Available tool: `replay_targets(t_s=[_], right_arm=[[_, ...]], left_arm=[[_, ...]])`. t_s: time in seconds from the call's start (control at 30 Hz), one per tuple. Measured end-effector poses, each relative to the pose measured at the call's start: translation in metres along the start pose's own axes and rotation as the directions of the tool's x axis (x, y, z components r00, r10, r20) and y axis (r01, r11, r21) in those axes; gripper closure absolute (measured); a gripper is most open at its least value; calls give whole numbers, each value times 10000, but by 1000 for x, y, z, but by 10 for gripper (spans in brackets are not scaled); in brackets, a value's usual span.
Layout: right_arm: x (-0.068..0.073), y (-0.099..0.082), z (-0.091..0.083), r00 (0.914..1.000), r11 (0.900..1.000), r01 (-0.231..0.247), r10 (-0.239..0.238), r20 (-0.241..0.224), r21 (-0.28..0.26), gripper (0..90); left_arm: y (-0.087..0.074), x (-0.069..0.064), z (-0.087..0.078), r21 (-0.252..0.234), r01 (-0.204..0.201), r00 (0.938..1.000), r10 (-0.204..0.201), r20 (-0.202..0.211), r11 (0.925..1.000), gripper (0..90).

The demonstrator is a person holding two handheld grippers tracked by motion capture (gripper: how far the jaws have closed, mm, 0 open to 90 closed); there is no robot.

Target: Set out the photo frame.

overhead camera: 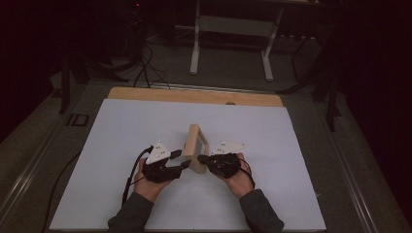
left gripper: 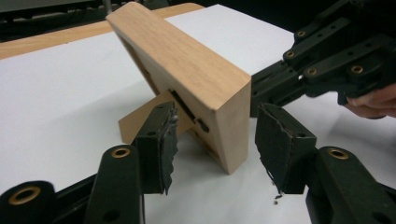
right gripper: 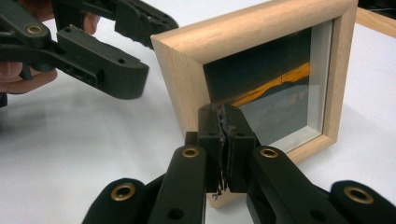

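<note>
Left gripper view: we see left gripper jaws wide, straddling frame unpressed; stiff, light wood
Right gripper: pinched shut, nothing held
Hold: we'd grip wooden edge; glass fragile

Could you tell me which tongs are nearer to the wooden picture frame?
Right. The right tongs sit shut against the picture frame's front corner; the left tongs straddle its edge, open, not touching.

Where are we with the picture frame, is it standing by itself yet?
Done: the picture frame stands upright on the white table, its back leg folded out. In hand: the left claw is open, pads either side of the frame's edge without pressing; the right claw is shut in front of the frame's glass. Left: pull both claws away and see that it stays up.
</note>
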State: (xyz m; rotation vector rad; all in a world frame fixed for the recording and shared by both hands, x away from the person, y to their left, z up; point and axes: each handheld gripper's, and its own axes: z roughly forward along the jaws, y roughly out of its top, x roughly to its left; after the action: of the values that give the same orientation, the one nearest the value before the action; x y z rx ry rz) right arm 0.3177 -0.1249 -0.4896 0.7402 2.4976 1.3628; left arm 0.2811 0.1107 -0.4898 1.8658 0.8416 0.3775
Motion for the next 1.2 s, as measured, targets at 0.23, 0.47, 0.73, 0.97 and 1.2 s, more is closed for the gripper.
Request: replay_targets(t_s=[0.23, 0.47, 0.73, 0.97, 1.2], right_arm=[[1, -1, 0, 10000, 10000, 61, -61, -9, 5, 876], [2, -1, 0, 10000, 10000, 14, -14, -43, -3, 892], [6, 1, 3, 10000, 10000, 55, -55, -76, 16, 895], [11, 4, 8, 9997, 9999, 104, -103, -209, 42, 895], [14, 6, 13, 9996, 9999, 120, -121, -246, -50, 895]], left_arm=[[5, -3, 10, -76, 233, 9995, -235, -214, 9997, 459], [7, -1, 15, -126, 608, 9977, -612, -308, 9981, 459], [7, 2, 15, -143, 800, 9963, -804, -303, 9967, 458], [6, 8, 14, -219, 1039, 9943, -1044, -233, 9943, 492], [5, 14, 11, -228, 1115, 9937, -1118, -120, 9935, 516]])
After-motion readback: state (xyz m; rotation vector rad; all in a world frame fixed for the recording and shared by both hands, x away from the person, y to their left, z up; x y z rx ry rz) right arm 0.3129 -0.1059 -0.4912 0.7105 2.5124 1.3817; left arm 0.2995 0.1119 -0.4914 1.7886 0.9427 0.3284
